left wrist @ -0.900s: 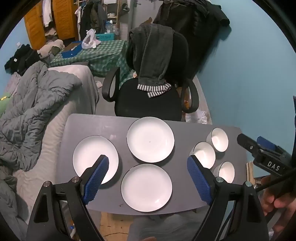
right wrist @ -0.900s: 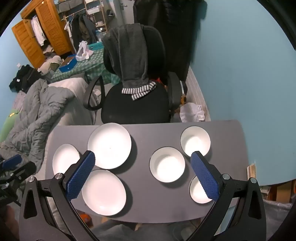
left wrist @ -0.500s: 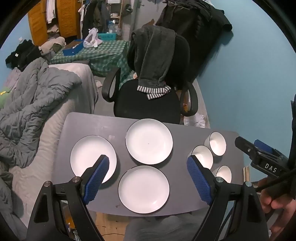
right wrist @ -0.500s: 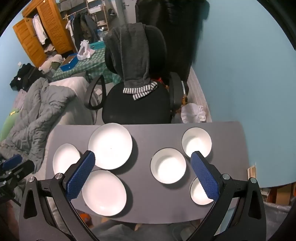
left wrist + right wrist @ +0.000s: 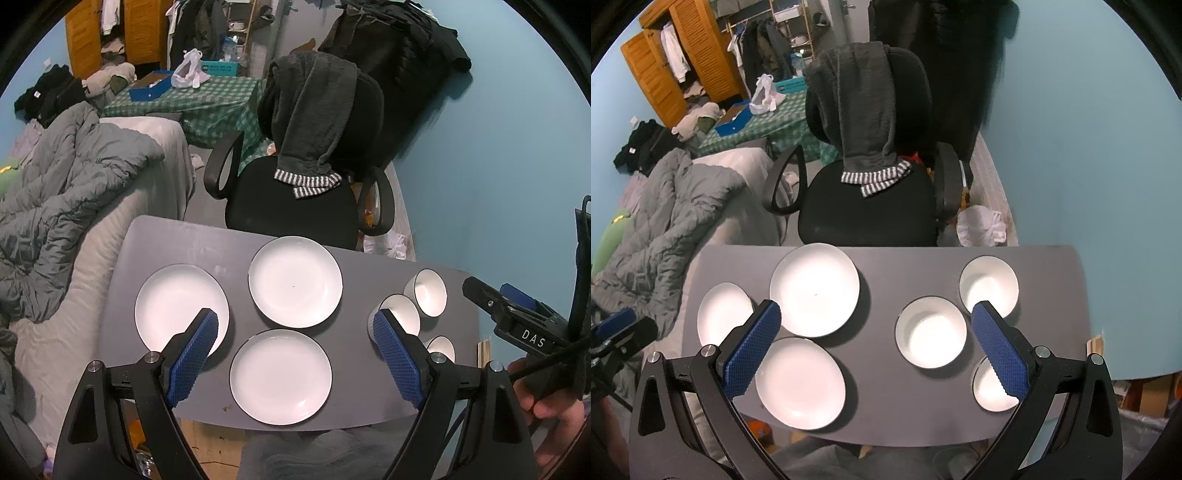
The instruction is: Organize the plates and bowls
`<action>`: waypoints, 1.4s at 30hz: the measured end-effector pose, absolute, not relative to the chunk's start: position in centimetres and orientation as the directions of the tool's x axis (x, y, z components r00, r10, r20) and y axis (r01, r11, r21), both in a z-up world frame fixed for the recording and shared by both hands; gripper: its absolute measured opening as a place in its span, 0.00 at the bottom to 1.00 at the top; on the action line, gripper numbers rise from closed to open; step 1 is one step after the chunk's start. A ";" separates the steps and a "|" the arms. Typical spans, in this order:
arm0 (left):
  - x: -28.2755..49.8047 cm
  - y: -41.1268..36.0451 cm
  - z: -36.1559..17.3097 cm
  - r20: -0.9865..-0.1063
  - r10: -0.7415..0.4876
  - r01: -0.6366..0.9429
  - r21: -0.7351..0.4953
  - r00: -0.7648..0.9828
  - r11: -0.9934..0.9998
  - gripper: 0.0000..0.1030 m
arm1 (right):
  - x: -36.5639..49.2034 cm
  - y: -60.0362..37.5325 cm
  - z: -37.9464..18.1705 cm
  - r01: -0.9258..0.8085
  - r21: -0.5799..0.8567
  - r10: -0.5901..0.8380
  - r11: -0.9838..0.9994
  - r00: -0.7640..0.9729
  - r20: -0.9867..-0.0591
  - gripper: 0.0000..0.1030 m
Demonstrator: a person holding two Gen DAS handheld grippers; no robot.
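Right hand-held gripper [image 5: 875, 343] pad hides near bowl's [image 5: 991, 387] rim.

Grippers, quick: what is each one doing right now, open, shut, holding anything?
Left gripper: open, holding nothing, above the plates.
Right gripper: open, holding nothing, above the table.
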State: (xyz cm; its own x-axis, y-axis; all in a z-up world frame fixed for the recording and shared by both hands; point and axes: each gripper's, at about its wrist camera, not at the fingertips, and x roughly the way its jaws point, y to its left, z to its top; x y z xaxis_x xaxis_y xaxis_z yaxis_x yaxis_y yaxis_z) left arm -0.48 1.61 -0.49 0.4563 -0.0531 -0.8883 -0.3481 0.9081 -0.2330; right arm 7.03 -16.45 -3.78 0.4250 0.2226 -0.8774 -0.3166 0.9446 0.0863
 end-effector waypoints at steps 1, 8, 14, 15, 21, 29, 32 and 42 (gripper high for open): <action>-0.5 1.7 -0.5 -0.888 -0.055 -0.350 -0.236 0.457 0.907 0.85 | 7.0 -16.4 -3.8 -0.319 0.086 0.223 0.944 0.424 -0.878 0.98; -0.5 1.8 -0.5 -0.887 -0.062 -0.345 -0.241 0.457 0.907 0.85 | 7.0 -16.1 -3.9 -0.323 0.083 0.222 0.943 0.422 -0.879 0.98; -0.3 1.8 -0.4 -0.888 -0.068 -0.347 -0.247 0.456 0.905 0.85 | 6.7 -15.6 -4.1 -0.328 0.082 0.222 0.941 0.418 -0.881 0.98; -0.3 1.8 -0.4 -0.888 -0.068 -0.346 -0.247 0.456 0.905 0.85 | 6.8 -15.6 -4.1 -0.328 0.079 0.220 0.941 0.419 -0.881 0.98; -0.1 1.7 -0.5 -0.887 -0.067 -0.348 -0.248 0.457 0.904 0.85 | 6.8 -15.6 -4.1 -0.329 0.078 0.219 0.941 0.416 -0.883 0.98; 0.2 1.5 -0.5 -0.886 -0.071 -0.343 -0.250 0.457 0.905 0.85 | 6.6 -15.4 -4.2 -0.336 0.080 0.222 0.938 0.410 -0.884 0.98; 0.4 1.3 -0.5 -0.886 -0.071 -0.344 -0.250 0.458 0.905 0.85 | 6.7 -15.3 -4.3 -0.338 0.080 0.223 0.938 0.408 -0.885 0.98; 0.6 1.1 -0.6 -0.885 -0.073 -0.340 -0.252 0.460 0.906 0.85 | 6.5 -15.1 -4.2 -0.338 0.082 0.224 0.938 0.405 -0.887 0.98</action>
State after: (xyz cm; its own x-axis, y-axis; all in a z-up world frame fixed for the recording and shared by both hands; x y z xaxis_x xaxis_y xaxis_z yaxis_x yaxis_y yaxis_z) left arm 0.55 1.09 -0.63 0.4598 -0.0731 -0.8850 -0.3400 0.9061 -0.2515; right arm 6.47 -15.05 -4.16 0.4050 0.2238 -0.8865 -0.3381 0.9375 0.0822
